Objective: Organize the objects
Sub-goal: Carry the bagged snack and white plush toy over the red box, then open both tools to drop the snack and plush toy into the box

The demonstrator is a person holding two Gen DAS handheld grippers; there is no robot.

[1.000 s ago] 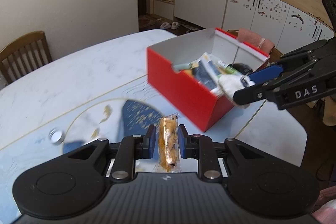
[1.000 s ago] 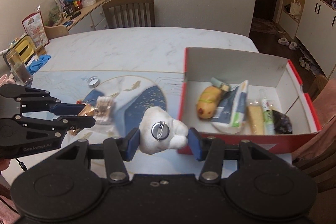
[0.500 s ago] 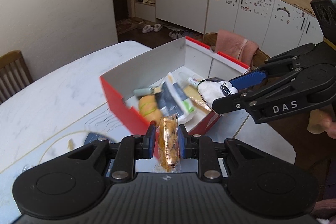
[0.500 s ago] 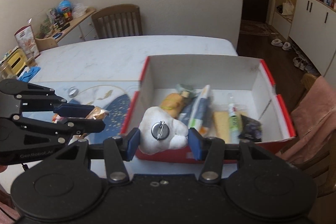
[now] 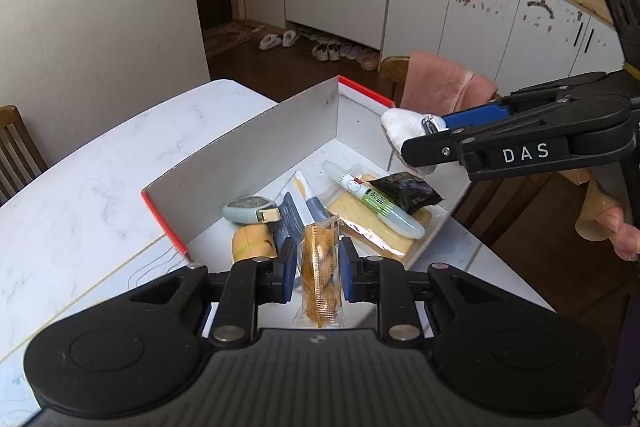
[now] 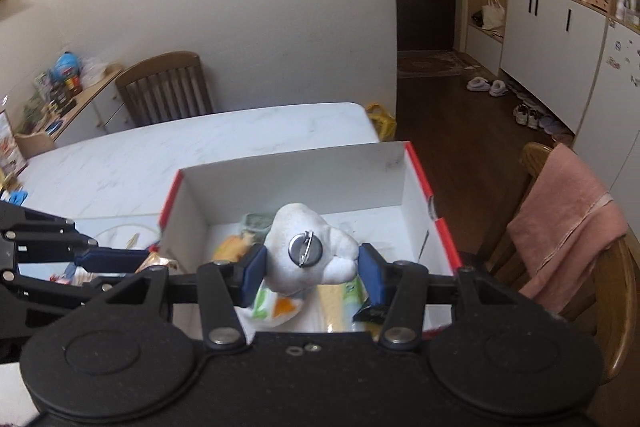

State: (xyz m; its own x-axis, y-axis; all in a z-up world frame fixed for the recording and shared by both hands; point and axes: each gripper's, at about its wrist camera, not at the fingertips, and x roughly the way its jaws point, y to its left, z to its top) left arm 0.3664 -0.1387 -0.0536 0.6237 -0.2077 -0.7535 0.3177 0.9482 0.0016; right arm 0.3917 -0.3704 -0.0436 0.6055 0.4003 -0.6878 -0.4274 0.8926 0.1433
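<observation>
White marble tabletop (image 5: 80, 187) in a kitchen-dining room, wooden chair (image 6: 168, 87) at its far edge, another chair with a pink towel (image 6: 568, 223) past the right edge. Red box (image 6: 424, 187) with white inside walls sits near the tabletop's right edge, open-topped. Inside the box: flat yellow packet (image 5: 376, 223), white-green tube (image 5: 372, 199) lying across it, black sachet (image 5: 408, 189) touching the tube, blue-white pouch (image 5: 298, 207), grey tape measure (image 5: 250, 209), yellow round toy (image 5: 252, 243). Left gripper (image 5: 318, 267) clamped tight on an orange snack packet (image 5: 318, 267), packet upright between the blue pads, hanging over the near-left part of the box. Right gripper (image 6: 312, 267) closed on a white plush brooch (image 6: 308, 247), metal pin back facing the camera, held above the box interior near its right wall. Person's fingers (image 5: 624, 239) visible on the right gripper's handle.
</observation>
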